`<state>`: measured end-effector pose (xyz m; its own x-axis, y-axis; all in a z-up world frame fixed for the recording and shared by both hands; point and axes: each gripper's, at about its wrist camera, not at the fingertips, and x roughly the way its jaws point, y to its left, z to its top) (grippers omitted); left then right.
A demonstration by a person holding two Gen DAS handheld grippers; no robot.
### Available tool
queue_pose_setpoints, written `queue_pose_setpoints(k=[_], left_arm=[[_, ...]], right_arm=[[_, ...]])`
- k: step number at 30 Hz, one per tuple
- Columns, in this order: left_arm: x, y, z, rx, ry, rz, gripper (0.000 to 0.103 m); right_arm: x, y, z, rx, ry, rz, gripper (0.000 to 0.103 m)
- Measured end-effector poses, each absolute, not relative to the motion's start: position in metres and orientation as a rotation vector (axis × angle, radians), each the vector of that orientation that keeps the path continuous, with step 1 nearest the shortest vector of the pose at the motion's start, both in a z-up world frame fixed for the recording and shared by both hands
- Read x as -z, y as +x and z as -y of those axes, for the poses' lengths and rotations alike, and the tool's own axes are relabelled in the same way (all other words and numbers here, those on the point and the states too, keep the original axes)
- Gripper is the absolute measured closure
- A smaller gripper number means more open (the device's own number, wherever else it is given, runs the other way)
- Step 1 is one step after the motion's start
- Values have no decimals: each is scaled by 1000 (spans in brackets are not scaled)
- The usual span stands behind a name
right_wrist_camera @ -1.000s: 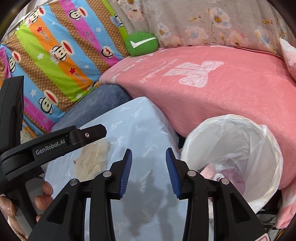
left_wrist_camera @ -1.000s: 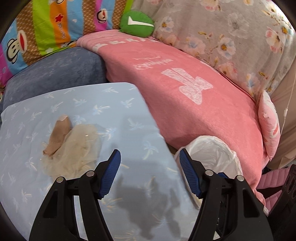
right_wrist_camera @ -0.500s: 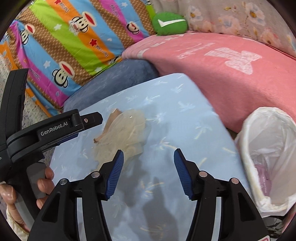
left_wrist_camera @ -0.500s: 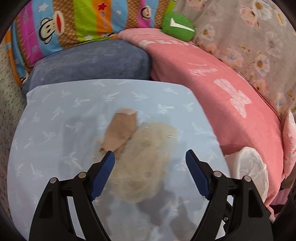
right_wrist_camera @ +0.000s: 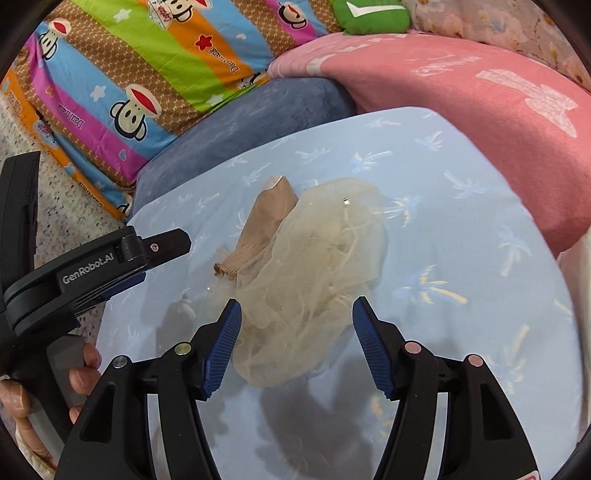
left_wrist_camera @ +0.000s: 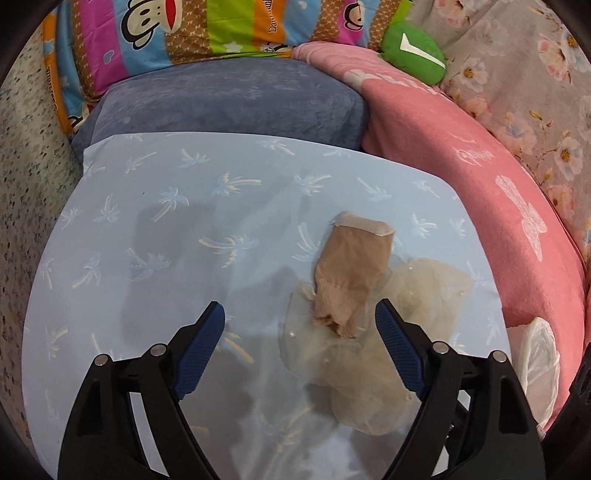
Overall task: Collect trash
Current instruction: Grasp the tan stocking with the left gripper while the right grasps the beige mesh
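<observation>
A tan stocking-like scrap (left_wrist_camera: 351,280) lies on a light blue palm-print surface (left_wrist_camera: 166,236), partly over a crumpled cream mesh net (left_wrist_camera: 376,369). My left gripper (left_wrist_camera: 300,325) is open, just short of the scrap, with its right finger beside the net. In the right wrist view the net (right_wrist_camera: 314,266) and the scrap (right_wrist_camera: 266,225) lie just ahead of my open right gripper (right_wrist_camera: 295,317), whose fingers flank the net's near edge. The left gripper (right_wrist_camera: 110,262) shows there at the left. A white bin bag (left_wrist_camera: 535,362) sits at the right edge.
A blue cushion (left_wrist_camera: 229,103) lies behind the surface, a pink blanket (left_wrist_camera: 480,155) to the right, a striped monkey-print pillow (left_wrist_camera: 207,33) and a green plush (left_wrist_camera: 413,48) at the back. A speckled floor (left_wrist_camera: 26,177) is to the left.
Both grippers swung left, away from the bin bag, and closed in on the net and scrap. The right gripper's jaws have opened wider.
</observation>
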<state>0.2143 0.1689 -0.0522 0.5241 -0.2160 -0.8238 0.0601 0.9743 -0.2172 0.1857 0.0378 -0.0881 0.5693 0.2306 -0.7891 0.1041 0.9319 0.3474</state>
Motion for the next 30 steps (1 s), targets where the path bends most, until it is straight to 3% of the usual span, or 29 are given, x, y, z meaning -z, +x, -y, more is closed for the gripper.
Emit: queue_pose_setpoints(k=[10, 20, 23, 27, 29, 30], left_arm=[[76, 244, -158, 201, -173, -1061, 19], [104, 262, -136, 240, -185, -1128, 20], [107, 259, -133, 229, -164, -1123, 21], [105, 254, -128, 234, -121, -1107, 39], [104, 253, -123, 244, -108, -1105, 52], [104, 252, -121, 249, -102, -1107, 65]], right_arm=[[117, 212, -41, -56, 378, -1019, 43], [132, 211, -25, -38, 375, -1033, 90], [134, 209, -18, -43, 398, -1037, 94], [133, 201, -13, -36, 397, -1036, 95], [133, 199, -12, -32, 402, -1035, 95], [133, 196, -10, -28, 405, -1035, 95]])
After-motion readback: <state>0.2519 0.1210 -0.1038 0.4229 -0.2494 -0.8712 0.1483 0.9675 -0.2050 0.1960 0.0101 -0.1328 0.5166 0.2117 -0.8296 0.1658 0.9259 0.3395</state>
